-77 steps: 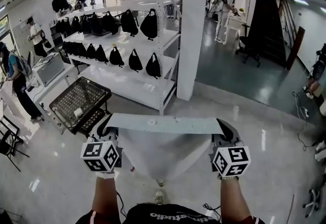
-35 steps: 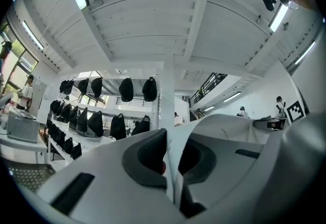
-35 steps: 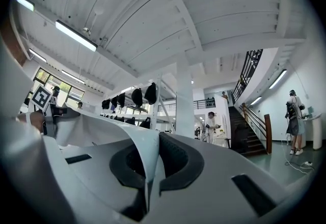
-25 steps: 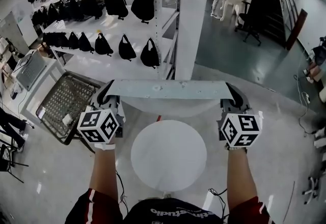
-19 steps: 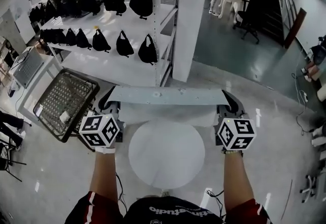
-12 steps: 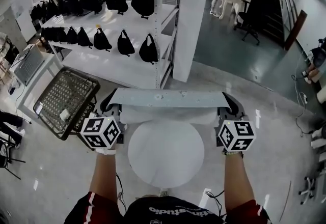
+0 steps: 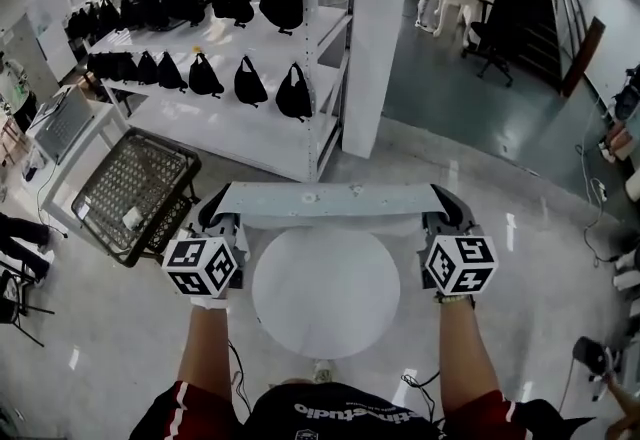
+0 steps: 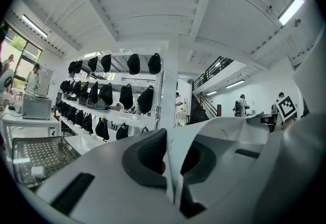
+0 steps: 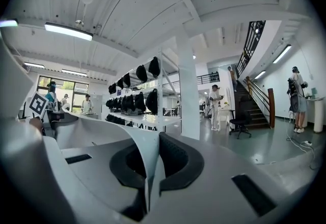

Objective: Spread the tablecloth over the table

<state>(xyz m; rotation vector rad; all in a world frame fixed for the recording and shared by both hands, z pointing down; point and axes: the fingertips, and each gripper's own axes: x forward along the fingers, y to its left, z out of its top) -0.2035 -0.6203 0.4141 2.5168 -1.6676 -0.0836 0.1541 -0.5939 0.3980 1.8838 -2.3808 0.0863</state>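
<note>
Head view: the left gripper [image 7: 213, 210] and the right gripper [image 7: 447, 208] are each gripping one end of the tablecloth [image 7: 325, 200]. The cloth is stretching taut between them as a pale band, over the far rim of the round table [image 7: 325, 303]. The tabletop nearer the person is lying uncovered. A wire basket [image 7: 135, 190] is sitting on the floor to the left.

Left gripper view: the jaws are pinching a thin fold of tablecloth [image 8: 229, 129], which is running off to the right.

Right gripper view: the jaws are clamping the cloth edge, and the sheet [image 9: 102, 134] is sweeping away to the left.
</note>
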